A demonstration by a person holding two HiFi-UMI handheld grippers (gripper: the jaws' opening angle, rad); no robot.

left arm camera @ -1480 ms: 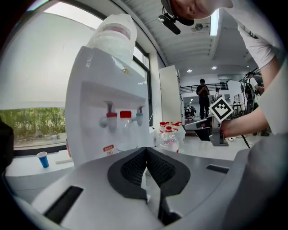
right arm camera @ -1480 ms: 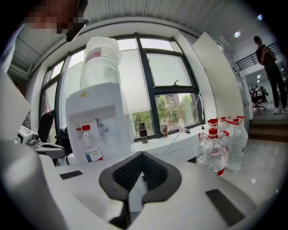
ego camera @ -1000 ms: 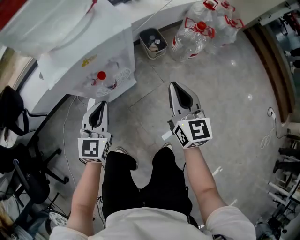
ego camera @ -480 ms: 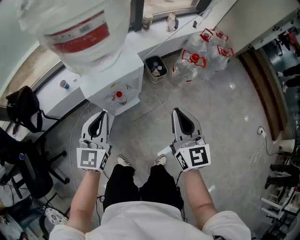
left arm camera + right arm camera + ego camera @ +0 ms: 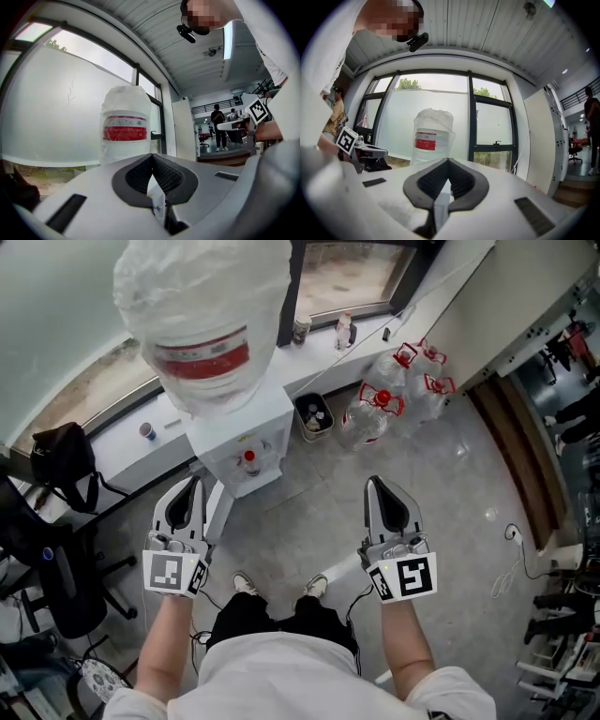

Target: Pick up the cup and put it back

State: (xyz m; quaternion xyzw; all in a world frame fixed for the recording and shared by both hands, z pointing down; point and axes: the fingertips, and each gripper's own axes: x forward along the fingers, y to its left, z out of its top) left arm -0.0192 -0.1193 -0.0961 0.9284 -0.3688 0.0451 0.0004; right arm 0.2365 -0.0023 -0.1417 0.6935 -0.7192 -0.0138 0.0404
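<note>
Both grippers are held out in front of the person, above the floor, and both point at a white water dispenser [image 5: 242,442]. A large bottle wrapped in plastic, with a red label [image 5: 202,329], stands on top of it. My left gripper [image 5: 190,489] is shut with nothing in it, and its jaws meet in the left gripper view [image 5: 152,158]. My right gripper [image 5: 378,487] is also shut and empty, as the right gripper view [image 5: 448,162] shows. A small cup [image 5: 147,431] stands on the low ledge left of the dispenser, far from both grippers.
Several empty water bottles with red caps [image 5: 394,390] lie on the floor at the right of the dispenser, beside a small bin [image 5: 317,415]. A black office chair [image 5: 52,568] and a dark bag [image 5: 61,457] are at the left. Small items stand on the window sill [image 5: 323,331].
The head view has tilted up, so the whole dispenser and its bottle now show. Both grippers stay shut and empty, held a little wider apart.
</note>
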